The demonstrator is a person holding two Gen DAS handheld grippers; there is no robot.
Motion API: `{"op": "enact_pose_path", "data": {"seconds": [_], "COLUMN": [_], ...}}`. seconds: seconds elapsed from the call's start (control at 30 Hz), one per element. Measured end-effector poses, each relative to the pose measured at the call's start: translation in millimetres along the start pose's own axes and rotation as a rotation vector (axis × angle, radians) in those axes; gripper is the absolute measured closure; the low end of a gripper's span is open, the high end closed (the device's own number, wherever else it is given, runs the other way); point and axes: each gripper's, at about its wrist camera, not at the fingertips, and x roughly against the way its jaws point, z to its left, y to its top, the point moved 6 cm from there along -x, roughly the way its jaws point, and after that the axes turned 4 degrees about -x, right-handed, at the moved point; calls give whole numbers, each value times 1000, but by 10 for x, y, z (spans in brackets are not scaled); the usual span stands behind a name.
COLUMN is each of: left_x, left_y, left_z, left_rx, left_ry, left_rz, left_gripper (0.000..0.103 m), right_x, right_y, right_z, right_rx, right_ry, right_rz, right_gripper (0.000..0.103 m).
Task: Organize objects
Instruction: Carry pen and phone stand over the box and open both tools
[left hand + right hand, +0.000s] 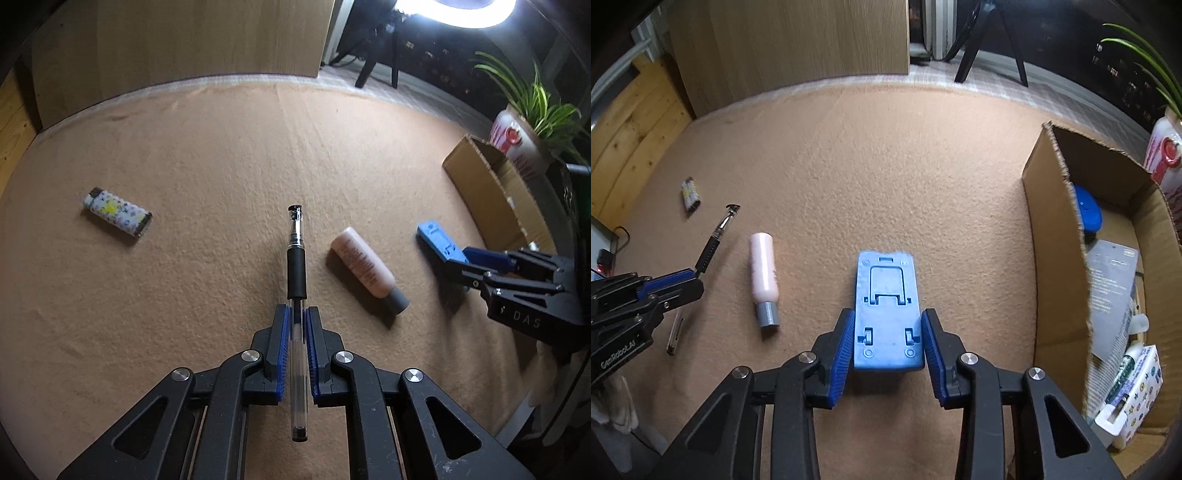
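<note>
L gripper (pixel 295 321) has its blue fingers (pixel 282 347) pinched on a clear-barrel gel pen (pixel 296 258). The pen runs straight out between the fingers, black rubber grip and clip end pointing away, its rear end sticking back toward the camera. Whether the far end touches the cloth, can't tell.

R gripper (pixel 887 332) has its fingers (pixel 844 347) pressed on both long sides of a flat light-blue plastic piece (pixel 886 306) w/ moulded slots, most of it projecting fwd past the fingertips. In the left wrist view the same piece (pixel 439 243) shows at the right, held by the R gripper just beside the box.

Surface is a tan felt-like cloth (pixel 221 155). On it: a pink bottle (pixel 364 262) w/ grey cap lying on its side, between pen and blue piece; a patterned lighter (pixel 118 212) lying well apart to the left.

Open cardboard box (pixel 1056 258) stands at the right edge. Inside: a blue rounded item (pixel 1087 214), a grey printed card (pixel 1108 280), a white packet w/ small coloured prints (pixel 1137 384). A potted plant (pixel 532 122) is beyond the box. Bright lamp (pixel 454 11) at top.
</note>
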Motion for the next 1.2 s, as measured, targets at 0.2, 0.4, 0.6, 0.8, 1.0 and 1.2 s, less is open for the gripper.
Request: {"op": "enact_pose_path", "data": {"seconds": [0.2,0.4,0.6,0.8,1.0,1.2], "left_x": [168,293,314,244,100,-132], "left_y": [83,248,449,730,1017,1245], "left_z": [-65,-315,-774,-1387,-2037,-2635], "left_rx": [6,-32,-101,-186,-260,-312], "left_ry": [-17,-52,-106,-166,-225,-261], "left_rz": [-36,-70,-89,-103,-115,-107], "left_gripper": [93,93,93,93,93,93], "right_x": [305,653,968,1178,1250,1253], "right_y": [-40,-93,-123,-239,-382,-441], "right_z": [-65,-313,-700,-1160,-1540,-1749], "right_rx": [-32,-91,-164,-236,-295,-316], "right_ry": [40,54,15,-49,-92,-111], "right_rz": [-56,-120,-197,-238,-242,-242], "right_gripper": [70,70,70,70,70,70]}}
